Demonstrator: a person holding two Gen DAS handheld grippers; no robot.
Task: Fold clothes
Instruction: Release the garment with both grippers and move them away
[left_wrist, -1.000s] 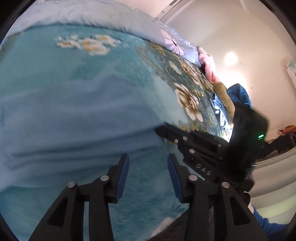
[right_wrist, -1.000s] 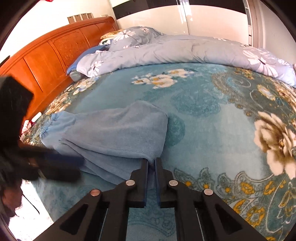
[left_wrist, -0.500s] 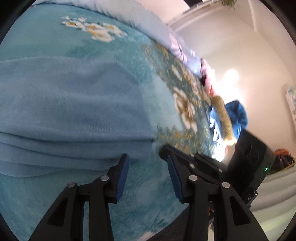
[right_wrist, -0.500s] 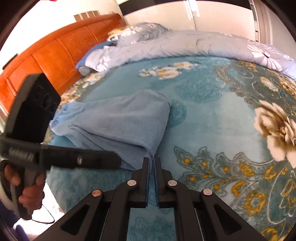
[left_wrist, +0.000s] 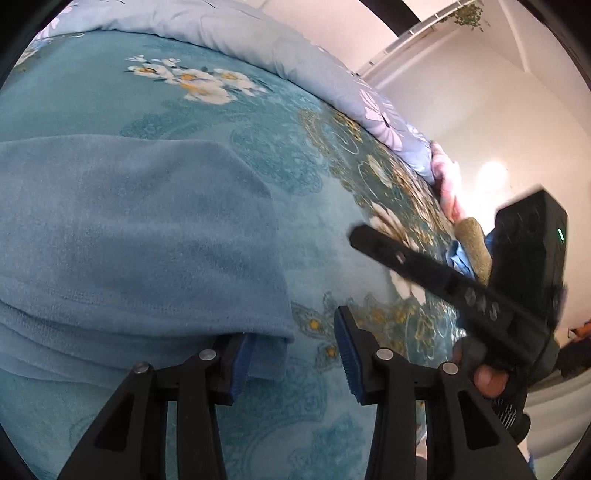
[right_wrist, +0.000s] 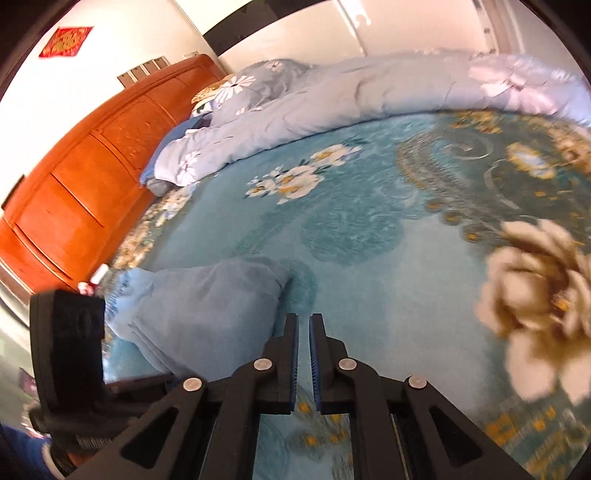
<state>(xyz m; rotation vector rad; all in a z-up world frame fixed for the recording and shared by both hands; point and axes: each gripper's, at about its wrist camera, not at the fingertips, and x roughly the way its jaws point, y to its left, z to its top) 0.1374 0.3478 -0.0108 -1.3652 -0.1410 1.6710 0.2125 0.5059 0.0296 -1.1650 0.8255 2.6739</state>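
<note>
A light blue folded garment (left_wrist: 147, 229) lies on the teal flowered bedspread (left_wrist: 332, 229). My left gripper (left_wrist: 293, 343) stands open at the garment's near right corner. Its left finger is tucked under the cloth edge, and a flap of the corner hangs between the jaws without being pinched. In the right wrist view the garment (right_wrist: 207, 306) lies to the left of my right gripper (right_wrist: 303, 325). Its jaws are opening by a narrow slit with only bedspread (right_wrist: 369, 206) behind them. The right gripper's body (left_wrist: 424, 266) crosses the left wrist view at right.
A pale blue flowered duvet (right_wrist: 369, 96) is bunched along the far side of the bed. An orange wooden headboard (right_wrist: 92, 177) stands at left. The left gripper's body (right_wrist: 66, 350) fills the lower left. A person's hand (left_wrist: 484, 376) holds the right gripper.
My right gripper has let go of the garment's corner and drawn away to the right. My left gripper has slid to that corner, with its left finger now under the cloth.
</note>
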